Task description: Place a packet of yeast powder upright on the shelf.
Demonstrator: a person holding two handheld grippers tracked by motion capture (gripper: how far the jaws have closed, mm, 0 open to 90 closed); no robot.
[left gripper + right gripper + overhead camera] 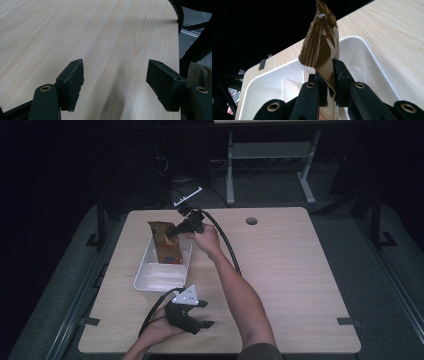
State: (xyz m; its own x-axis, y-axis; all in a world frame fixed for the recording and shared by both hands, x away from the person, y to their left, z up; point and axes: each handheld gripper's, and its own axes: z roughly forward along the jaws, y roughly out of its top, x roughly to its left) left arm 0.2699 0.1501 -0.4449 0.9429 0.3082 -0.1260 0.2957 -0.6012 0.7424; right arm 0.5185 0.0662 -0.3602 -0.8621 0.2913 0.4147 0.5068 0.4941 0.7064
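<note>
A brown and gold foil snack bag (164, 242) stands tilted in the far end of a white divided tray (145, 277) on the wooden table. My right gripper (174, 231) is shut on the bag's upper part. In the right gripper view the crinkled bag (322, 47) rises between the closed jaws of that gripper (330, 77), above the tray (367, 57). My left gripper (204, 314) rests near the table's front edge, open and holding nothing. In the left gripper view that gripper (115, 82) has only bare wood between its wide-apart pads (72, 82).
The tray has a divider (289, 87) across its inside. A round cable hole (251, 221) sits at the table's far middle. The right gripper's black cable (227, 245) trails along the forearm. A desk frame (270, 160) stands on the floor beyond the table.
</note>
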